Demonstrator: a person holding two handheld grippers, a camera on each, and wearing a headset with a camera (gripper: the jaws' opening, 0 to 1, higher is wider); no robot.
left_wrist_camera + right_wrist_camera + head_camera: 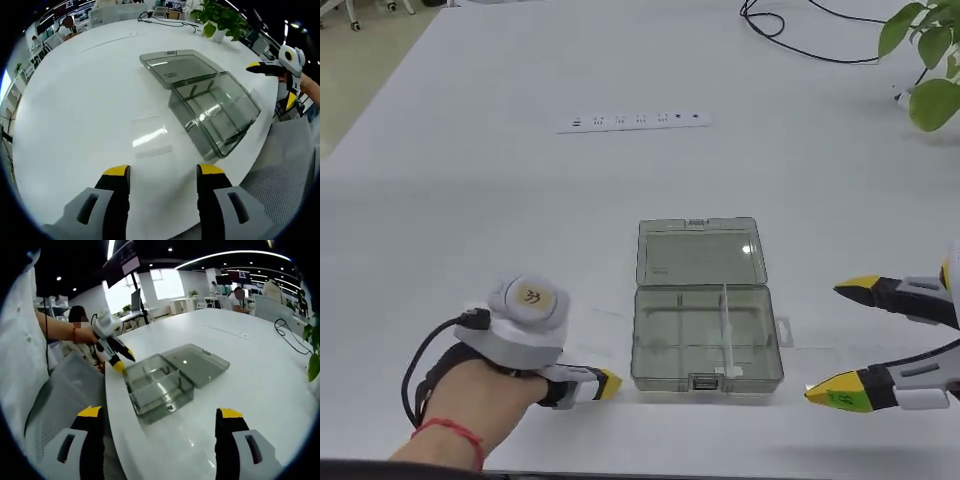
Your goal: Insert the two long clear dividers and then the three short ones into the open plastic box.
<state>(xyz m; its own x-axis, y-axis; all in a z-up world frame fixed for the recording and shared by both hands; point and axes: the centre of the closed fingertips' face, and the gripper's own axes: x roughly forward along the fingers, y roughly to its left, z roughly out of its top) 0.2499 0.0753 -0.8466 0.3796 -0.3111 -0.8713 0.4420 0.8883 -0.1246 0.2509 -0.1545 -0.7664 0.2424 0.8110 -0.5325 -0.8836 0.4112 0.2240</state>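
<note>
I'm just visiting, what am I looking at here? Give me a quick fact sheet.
table: white, with a power strip and a plant at the far side
box: clear grey plastic, open, lid lying flat behind it
inside box: one upright divider, clear
left tongs: open, holding nothing
right tongs: open, holding nothing, right of the box
on table: one loose divider, clear, flat, ahead of the left tongs

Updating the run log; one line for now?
left tongs open | right tongs open | box open | clear divider beside box
</note>
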